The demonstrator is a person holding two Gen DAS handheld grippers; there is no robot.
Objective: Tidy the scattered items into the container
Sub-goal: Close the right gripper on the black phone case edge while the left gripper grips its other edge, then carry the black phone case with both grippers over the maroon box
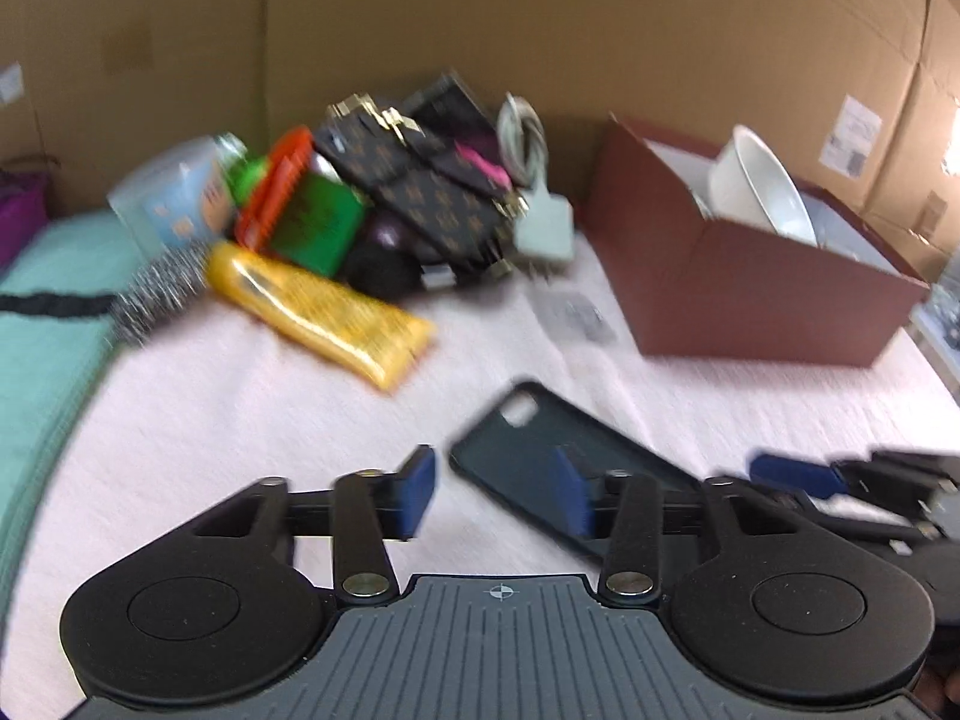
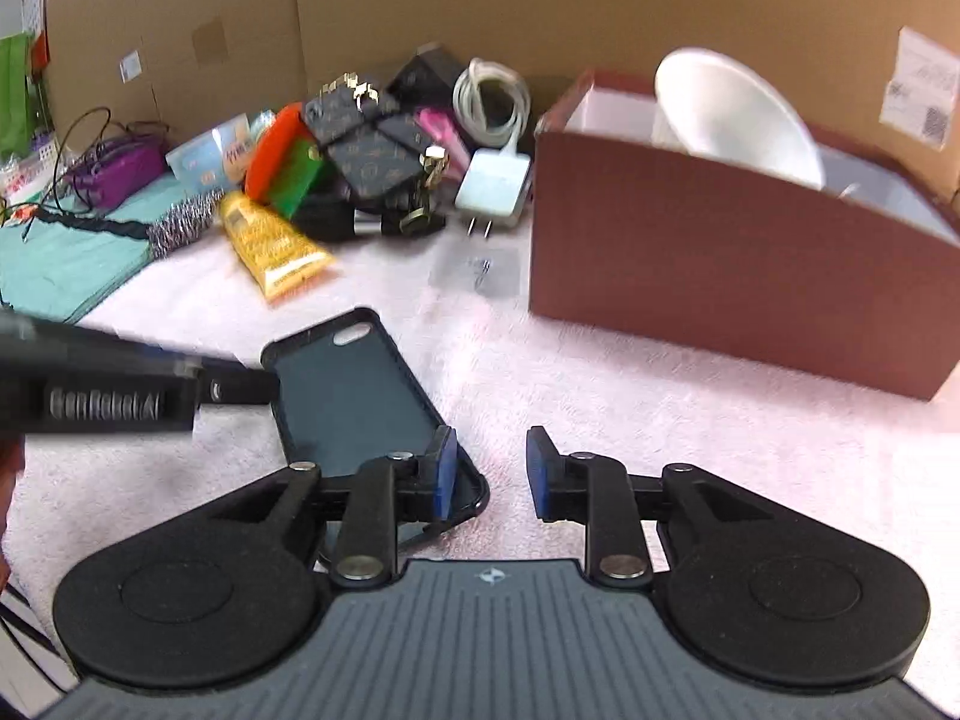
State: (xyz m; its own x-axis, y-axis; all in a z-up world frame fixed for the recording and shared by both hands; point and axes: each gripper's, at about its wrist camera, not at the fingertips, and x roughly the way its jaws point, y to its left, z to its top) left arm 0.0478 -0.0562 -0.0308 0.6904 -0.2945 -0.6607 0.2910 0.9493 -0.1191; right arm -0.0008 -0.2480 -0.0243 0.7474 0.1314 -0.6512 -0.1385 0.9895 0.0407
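A dark phone case (image 1: pixel 528 456) (image 2: pixel 354 384) lies flat on the pink cloth, between the two grippers. My left gripper (image 1: pixel 495 486) is open; its right finger stands over the case's near part and nothing is gripped. My right gripper (image 2: pixel 492 468) is open with a narrow gap and nothing in it, its left finger over the case's near right corner. The reddish-brown box (image 1: pixel 750 300) (image 2: pixel 720 294) stands at the right with a white bowl (image 1: pixel 762 180) (image 2: pixel 732 108) leaning inside. The scattered pile lies at the back: yellow tube (image 1: pixel 324 306) (image 2: pixel 270 246), patterned wallet (image 1: pixel 414 186) (image 2: pixel 366 144), white charger (image 1: pixel 540 228) (image 2: pixel 495 186).
A round hairbrush (image 1: pixel 156 294) (image 2: pixel 180 222) and an orange comb (image 1: pixel 273 186) (image 2: pixel 273 144) lie at the pile's left, next to a teal towel (image 1: pixel 42 330) (image 2: pixel 66 264). A small clear packet (image 2: pixel 477 273) lies before the box. Cardboard walls (image 1: pixel 480 30) close the back.
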